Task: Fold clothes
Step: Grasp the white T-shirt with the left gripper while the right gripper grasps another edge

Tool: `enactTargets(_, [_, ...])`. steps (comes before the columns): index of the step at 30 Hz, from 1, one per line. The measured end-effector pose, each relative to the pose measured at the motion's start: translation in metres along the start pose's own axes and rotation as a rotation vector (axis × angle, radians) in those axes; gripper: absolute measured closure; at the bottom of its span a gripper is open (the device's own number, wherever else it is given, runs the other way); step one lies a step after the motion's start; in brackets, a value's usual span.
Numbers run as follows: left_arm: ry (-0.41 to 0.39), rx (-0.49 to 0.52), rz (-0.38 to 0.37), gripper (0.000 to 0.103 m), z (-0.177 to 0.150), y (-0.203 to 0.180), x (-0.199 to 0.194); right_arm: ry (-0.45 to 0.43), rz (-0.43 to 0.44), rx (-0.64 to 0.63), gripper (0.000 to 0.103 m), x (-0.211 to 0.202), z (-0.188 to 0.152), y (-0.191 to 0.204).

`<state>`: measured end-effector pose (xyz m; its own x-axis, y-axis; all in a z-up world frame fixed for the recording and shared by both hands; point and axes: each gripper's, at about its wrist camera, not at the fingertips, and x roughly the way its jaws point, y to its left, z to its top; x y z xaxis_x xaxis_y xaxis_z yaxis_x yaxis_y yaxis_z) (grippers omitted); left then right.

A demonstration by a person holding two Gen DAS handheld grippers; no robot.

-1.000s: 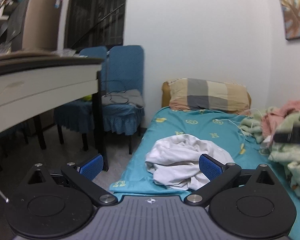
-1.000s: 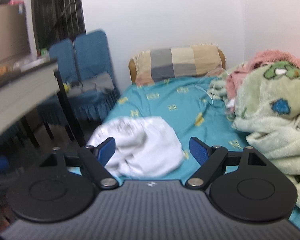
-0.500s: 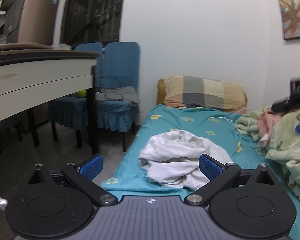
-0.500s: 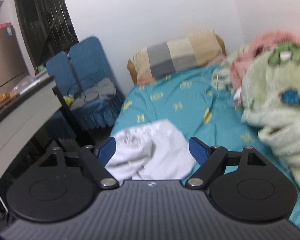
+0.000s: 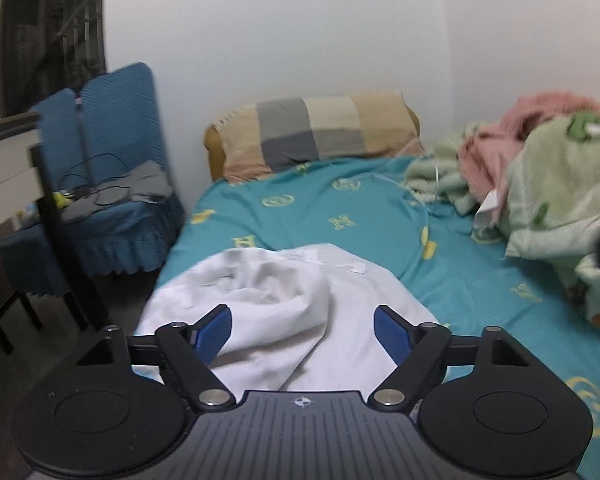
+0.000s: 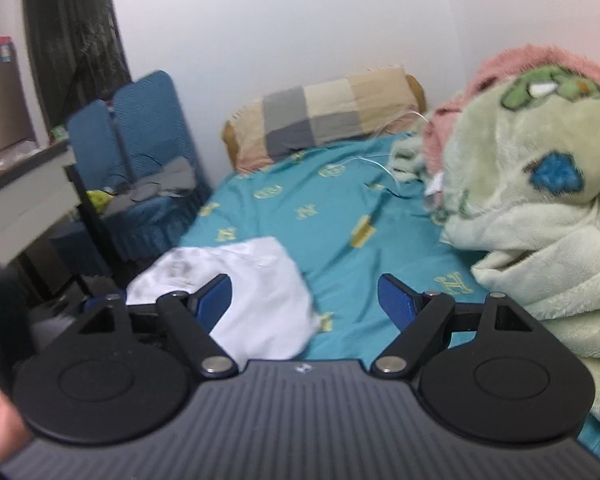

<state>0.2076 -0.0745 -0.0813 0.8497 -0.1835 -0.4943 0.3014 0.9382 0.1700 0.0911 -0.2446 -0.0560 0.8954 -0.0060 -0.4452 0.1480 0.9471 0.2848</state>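
1. Teal sheet (image 5: 364, 216) covers the bed; a pillow (image 5: 316, 132) lies at its head, blankets (image 6: 532, 208) are heaped on the right, blue chairs (image 5: 112, 168) stand on the left
2. White garment (image 5: 284, 296) lies crumpled on the sheet's near left edge, unfolded
3. Left gripper (image 5: 302, 330): jaws closing over the cloth, pads apparently not yet pressing it
4. Right gripper (image 6: 304, 300): jaws apart, empty, over the garment's right edge
5. Step, I judge: the first grasp. Next: pinch an edge or corner, then spread the cloth flat
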Motion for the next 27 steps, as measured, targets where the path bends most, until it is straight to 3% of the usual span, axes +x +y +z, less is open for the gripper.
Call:
enactTargets(4, [0.036, 0.037, 0.036, 0.044, -0.004, -0.01, 0.062, 0.048, 0.005, 0.056, 0.021, 0.027, -0.005, -0.018])
enactTargets(5, [0.047, 0.041, 0.046, 0.058, -0.005, -0.009, 0.072, 0.061, 0.006, 0.057, 0.021, 0.033, -0.007, -0.02])
enactTargets(6, [0.056, 0.037, 0.05, 0.078, -0.005, -0.006, 0.078, 0.069, 0.014, 0.062, 0.021, 0.037, -0.009, -0.02])
enactTargets(8, [0.032, -0.022, 0.031, 0.088, -0.004, 0.007, 0.072, 0.077, 0.034, 0.068, 0.021, 0.043, -0.013, -0.02])
enactTargets(14, [-0.071, -0.171, -0.042, 0.095, 0.01, 0.055, -0.02, 0.07, 0.065, 0.034, 0.021, 0.048, -0.017, -0.007])
enactTargets(21, [-0.153, -0.322, -0.147, 0.096, 0.023, 0.105, -0.139, -0.011, 0.104, -0.042, 0.025, 0.018, -0.015, 0.011])
enactTargets(27, [-0.156, -0.398, -0.158, 0.096, -0.007, 0.131, -0.18, 0.017, 0.205, -0.109, 0.03, -0.009, -0.025, 0.035])
